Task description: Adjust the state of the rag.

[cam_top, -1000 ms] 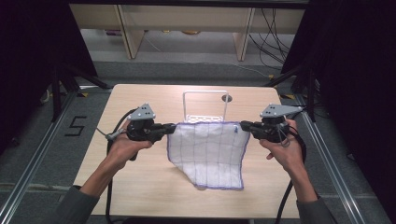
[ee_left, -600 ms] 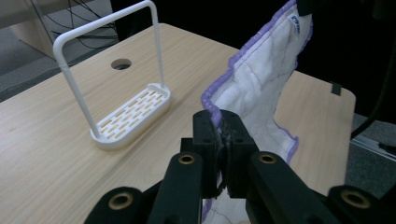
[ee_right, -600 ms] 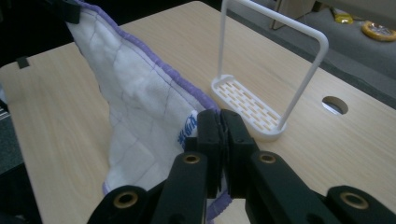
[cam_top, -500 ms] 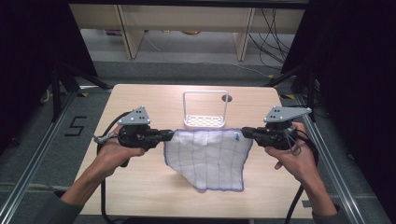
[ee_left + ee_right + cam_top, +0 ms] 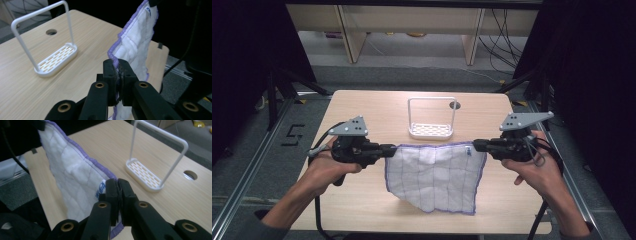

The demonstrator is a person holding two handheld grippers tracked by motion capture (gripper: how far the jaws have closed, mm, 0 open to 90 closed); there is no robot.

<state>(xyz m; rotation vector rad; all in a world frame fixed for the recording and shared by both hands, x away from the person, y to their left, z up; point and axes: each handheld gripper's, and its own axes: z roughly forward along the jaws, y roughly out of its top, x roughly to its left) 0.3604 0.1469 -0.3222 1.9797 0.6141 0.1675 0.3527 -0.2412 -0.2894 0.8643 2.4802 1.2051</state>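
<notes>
A white quilted cloth [image 5: 437,175] with a purple hem hangs stretched between my two grippers above the table. My left gripper [image 5: 391,149] is shut on its upper left corner, and the hem [image 5: 113,56] runs into the pinched jaws in the left gripper view. My right gripper [image 5: 477,145] is shut on the upper right corner, near a small blue label [image 5: 100,191]. The cloth's lower part droops toward the table's front. Behind the cloth stands a white rack [image 5: 431,120] with a slotted base [image 5: 56,60] and a tall hoop handle [image 5: 160,155].
The light wooden table [image 5: 362,110] has a round cable hole [image 5: 455,105] behind the rack. Metal frame rails [image 5: 252,165] run along both sides of the table. Shelving and cables lie on the floor beyond the far edge.
Both grippers have lifted the cloth and drawn toward the table's front. The top edge is now pulled taut and level, and the cloth hangs clear of the rack.
</notes>
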